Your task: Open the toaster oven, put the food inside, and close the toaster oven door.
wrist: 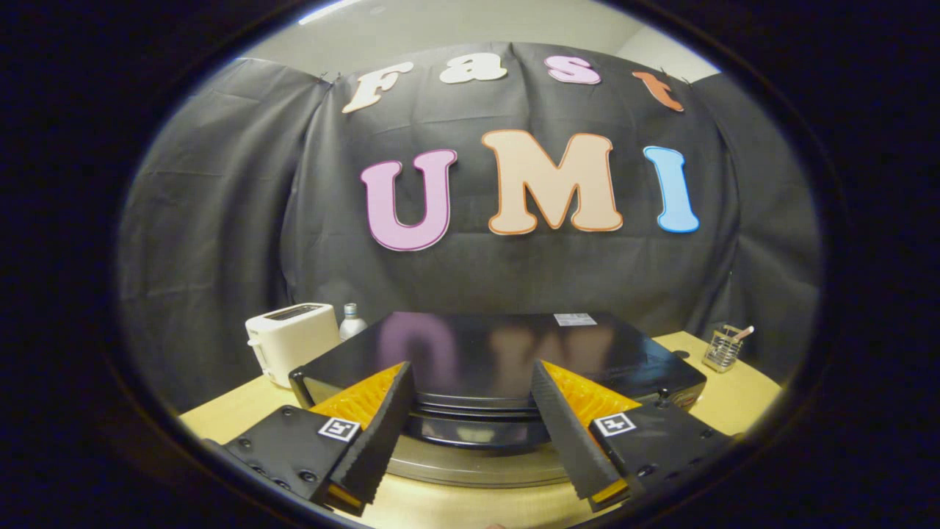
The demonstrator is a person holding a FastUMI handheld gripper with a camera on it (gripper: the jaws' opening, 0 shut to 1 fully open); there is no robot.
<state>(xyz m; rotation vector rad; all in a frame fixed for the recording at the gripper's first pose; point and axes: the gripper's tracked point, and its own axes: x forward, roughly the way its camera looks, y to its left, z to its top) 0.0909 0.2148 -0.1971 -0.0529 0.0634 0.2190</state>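
The toaster oven (507,345) is a low black box with a glossy top, standing on the wooden table (742,400) right ahead of me. I look down over its top from the front. My gripper (471,373) is open, its two fingers spread wide over the oven's front top edge, one on each side of the middle. Between the fingers lies a dark rounded bar (477,432) with a silver band (470,464) below it, at the top of the oven's front. Nothing is held between the fingers. Whether the fingers touch the oven I cannot tell.
A white slot toaster (290,342) and a small bottle (351,321) stand behind the oven to the left. A wire holder with a utensil (723,349) sits at the back right of the table. Black cloth walls close the booth behind.
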